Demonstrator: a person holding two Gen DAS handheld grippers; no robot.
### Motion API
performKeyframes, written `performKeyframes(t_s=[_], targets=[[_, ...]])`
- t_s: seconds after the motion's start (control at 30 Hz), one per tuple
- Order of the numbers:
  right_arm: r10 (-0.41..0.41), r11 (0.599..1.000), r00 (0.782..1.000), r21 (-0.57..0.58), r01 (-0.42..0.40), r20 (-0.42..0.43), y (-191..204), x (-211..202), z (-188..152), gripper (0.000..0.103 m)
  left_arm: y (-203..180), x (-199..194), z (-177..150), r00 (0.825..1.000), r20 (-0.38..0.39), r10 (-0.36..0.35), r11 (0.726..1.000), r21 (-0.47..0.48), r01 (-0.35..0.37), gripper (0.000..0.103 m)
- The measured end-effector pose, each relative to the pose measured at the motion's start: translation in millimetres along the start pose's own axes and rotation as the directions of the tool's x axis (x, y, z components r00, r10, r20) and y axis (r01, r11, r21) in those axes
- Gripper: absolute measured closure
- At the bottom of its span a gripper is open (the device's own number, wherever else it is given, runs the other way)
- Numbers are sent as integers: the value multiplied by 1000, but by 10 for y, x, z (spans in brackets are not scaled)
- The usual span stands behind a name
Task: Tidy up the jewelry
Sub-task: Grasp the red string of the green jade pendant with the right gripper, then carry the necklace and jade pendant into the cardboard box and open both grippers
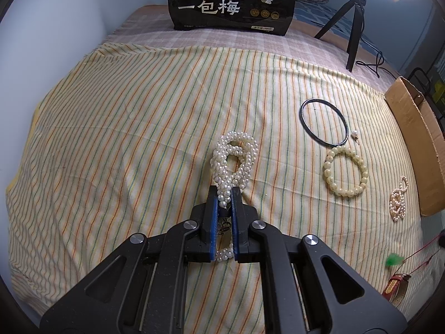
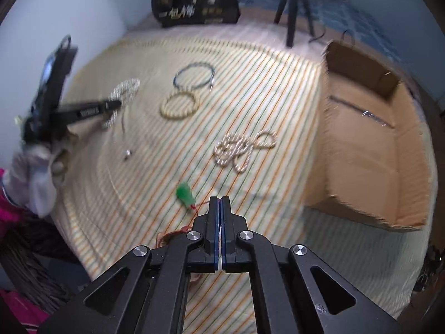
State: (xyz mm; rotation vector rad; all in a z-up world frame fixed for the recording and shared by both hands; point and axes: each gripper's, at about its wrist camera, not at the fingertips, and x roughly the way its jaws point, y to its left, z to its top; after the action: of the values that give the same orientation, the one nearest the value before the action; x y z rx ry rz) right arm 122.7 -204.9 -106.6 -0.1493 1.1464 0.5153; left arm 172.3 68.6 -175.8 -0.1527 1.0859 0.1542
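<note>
The left hand-held gripper (image 1: 224, 192) is clamping a bundle of white pearl strands (image 1: 235, 157), its blue-padded fingers (image 1: 214, 217) pinching the beads narrowly between them. Most of the pearl loops are lying forward of the fingertips on the striped cloth (image 1: 139, 139), and a few beads are showing further back between the pads.

To the right of the pearls, a thin black ring (image 1: 324, 122) is lying flat on the cloth. A pale yellow bead bracelet (image 1: 345, 171) is resting just beside it, touching or nearly touching its near edge. A tiny pearl earring (image 1: 355, 134) is sitting next to the ring's right side. Further right, a small pearl chain (image 1: 398, 199) is lying near an open cardboard box (image 1: 417, 139). A green pendant (image 1: 392, 260) on a red cord is lying near the right edge of the left wrist view.

The right hand-held gripper (image 2: 221, 199) is hovering above the cloth with its fingers pressed together and nothing visible between them. This view is blurred. The green pendant is lying just left of its fingertips. The box is standing to the right, open side up.

At the far edge, a black bag (image 1: 232, 2) with Chinese lettering is standing upright, with a black tripod (image 1: 350, 19) beside it.
</note>
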Motion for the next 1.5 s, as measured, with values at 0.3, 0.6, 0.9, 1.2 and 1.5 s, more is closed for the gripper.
performKeyframes(t_s=[0.3,0.6,0.9,1.2,1.5], targets=[[5,998,991,56,-13,133,-4,-269,154,103,-16,-108,14,999,19,-30,1000,1,30,97],[134,981,966,111,-161,223,-27,-537,160,103,-52,-169,14,999,32,-33,999,8,33,97],[115,986,965,92,-140,234,19,-579,135,103,-61,-276,66,997,53,-60,998,2,60,97],[77,989,959,103,-108,271,-90,-706,165,103,-113,-740,191,980,132,-147,989,16,146,97],[33,989,950,129,-77,310,-236,-840,212,103,-204,-1131,336,956,180,-233,972,25,233,97]])
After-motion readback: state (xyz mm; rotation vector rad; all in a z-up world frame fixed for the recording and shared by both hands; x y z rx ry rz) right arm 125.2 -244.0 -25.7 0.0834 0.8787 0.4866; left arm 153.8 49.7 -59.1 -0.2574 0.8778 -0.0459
